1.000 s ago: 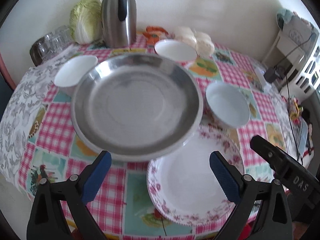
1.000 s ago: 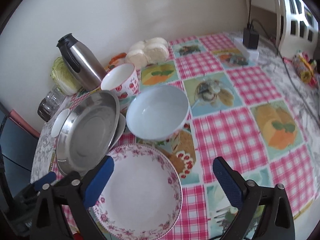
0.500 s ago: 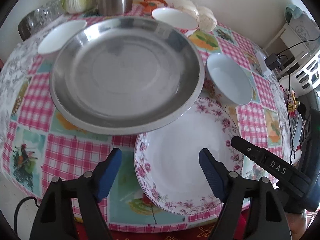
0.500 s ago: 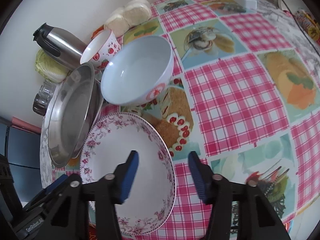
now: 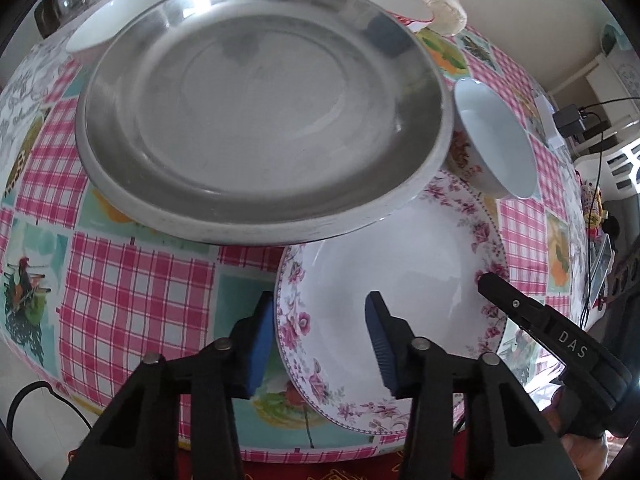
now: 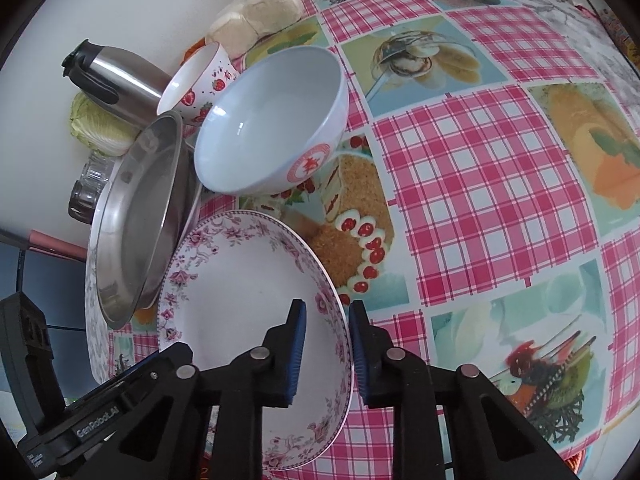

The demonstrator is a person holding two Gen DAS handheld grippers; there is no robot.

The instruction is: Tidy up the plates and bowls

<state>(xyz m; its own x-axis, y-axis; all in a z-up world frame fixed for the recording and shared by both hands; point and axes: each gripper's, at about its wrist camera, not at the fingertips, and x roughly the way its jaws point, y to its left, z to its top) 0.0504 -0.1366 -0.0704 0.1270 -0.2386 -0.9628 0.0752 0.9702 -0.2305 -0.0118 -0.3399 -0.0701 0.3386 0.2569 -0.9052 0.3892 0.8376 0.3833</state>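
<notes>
A floral-rimmed white plate (image 5: 400, 264) (image 6: 240, 280) lies at the table's near edge. My left gripper (image 5: 320, 344) straddles its left rim, one blue pad outside and one over the plate, with a gap still showing. My right gripper (image 6: 326, 356) straddles its right rim, jaws nearly closed on it. A steel plate (image 5: 260, 100) (image 6: 136, 216) sits behind on a white plate, overlapping the floral one. A pale blue bowl (image 5: 496, 140) (image 6: 276, 120) stands to the right. A strawberry bowl (image 6: 200, 84) and a white bowl (image 5: 120, 12) stand further back.
A steel thermos (image 6: 116, 76), a cabbage (image 6: 100, 128), glass cups (image 6: 88, 184) and buns (image 6: 256, 16) line the back wall. The checked tablecloth (image 6: 480, 184) covers the table. A charger and cables (image 5: 576, 116) sit at the far right.
Both grippers have moved down to the floral plate and narrowed: the left onto its left rim, the right onto its right rim.
</notes>
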